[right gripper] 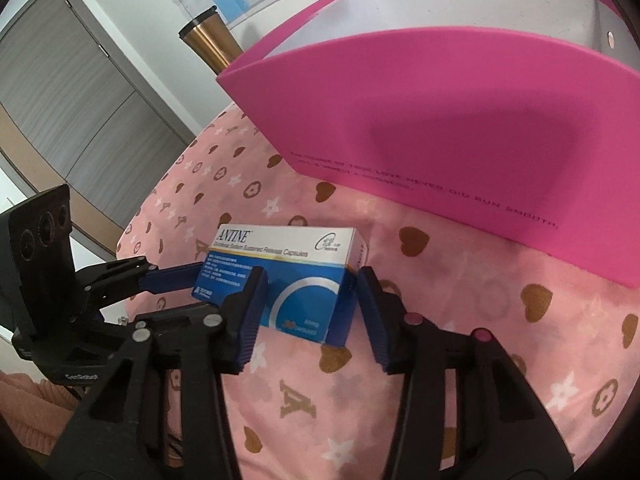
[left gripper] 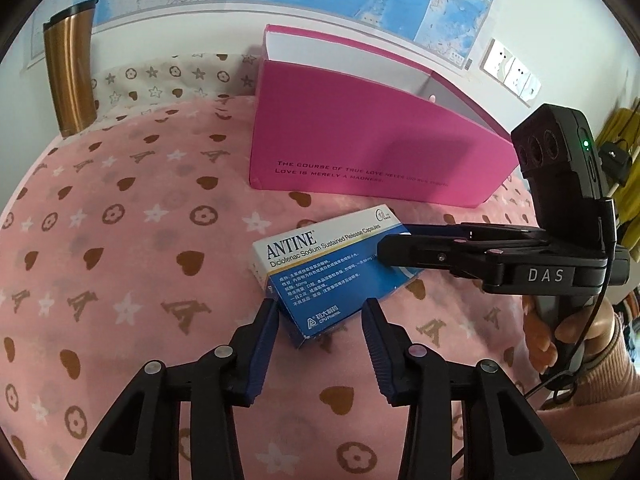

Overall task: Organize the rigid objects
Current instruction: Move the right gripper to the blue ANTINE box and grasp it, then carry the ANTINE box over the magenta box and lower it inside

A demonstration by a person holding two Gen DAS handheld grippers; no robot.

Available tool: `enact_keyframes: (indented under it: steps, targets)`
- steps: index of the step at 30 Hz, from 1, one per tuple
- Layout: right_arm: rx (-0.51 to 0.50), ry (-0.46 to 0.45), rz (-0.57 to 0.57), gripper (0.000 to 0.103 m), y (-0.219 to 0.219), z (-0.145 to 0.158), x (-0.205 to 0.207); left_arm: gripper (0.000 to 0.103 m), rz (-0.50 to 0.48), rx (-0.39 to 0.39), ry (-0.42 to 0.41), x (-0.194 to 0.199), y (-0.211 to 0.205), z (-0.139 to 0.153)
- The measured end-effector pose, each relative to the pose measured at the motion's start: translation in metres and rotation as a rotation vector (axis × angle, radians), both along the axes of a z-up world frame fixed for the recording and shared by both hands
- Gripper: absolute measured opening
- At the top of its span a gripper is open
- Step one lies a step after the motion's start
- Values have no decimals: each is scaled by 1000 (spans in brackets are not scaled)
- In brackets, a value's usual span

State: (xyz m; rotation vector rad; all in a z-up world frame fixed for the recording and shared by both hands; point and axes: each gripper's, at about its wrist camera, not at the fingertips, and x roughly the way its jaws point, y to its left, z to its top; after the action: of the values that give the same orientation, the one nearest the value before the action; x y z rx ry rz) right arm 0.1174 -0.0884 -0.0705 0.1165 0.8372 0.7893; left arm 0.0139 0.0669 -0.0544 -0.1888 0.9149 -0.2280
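Pink box [right gripper: 460, 128] runs off the frame at 2 o'clock in the right wrist view, its printed line partly too faint to read. Medicine carton [right gripper: 280, 276]: near corner hidden behind a blue pad; small print illegible. Copper tumbler [right gripper: 212, 44]: base hidden behind the box.

Blue-and-white medicine box [left gripper: 326, 268], magenta folder [left gripper: 372, 148], pink heart-and-star patterned cloth [left gripper: 120, 240].

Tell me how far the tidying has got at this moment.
Done: nothing visibly; the pink box looks empty as far as its inside shows. In hand: the medicine box lies on the pink cloth, both hand-held grippers, left and right, straddling it. Left: lifting it and placing it, probably in the pink box.
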Motion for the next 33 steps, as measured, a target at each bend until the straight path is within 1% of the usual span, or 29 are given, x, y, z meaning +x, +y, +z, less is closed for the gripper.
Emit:
enact_keyframes:
  steps: [5,12,20,33]
  targets:
    - [-9,-1,-8,47,-2,1,-4,43,-7,-13,-5,0,0,3]
    - [-7,-29,-25,47,-9,12,-14,43,-30,-19,-50,-1,-5,17]
    - [-9,-81,-52,47,-21,29,-25,43,-55,-20,-97,-2,-14,34]
    - [-3,-190,-82,47,-34,66,-37,43,-79,-6,-196,2,-23,69]
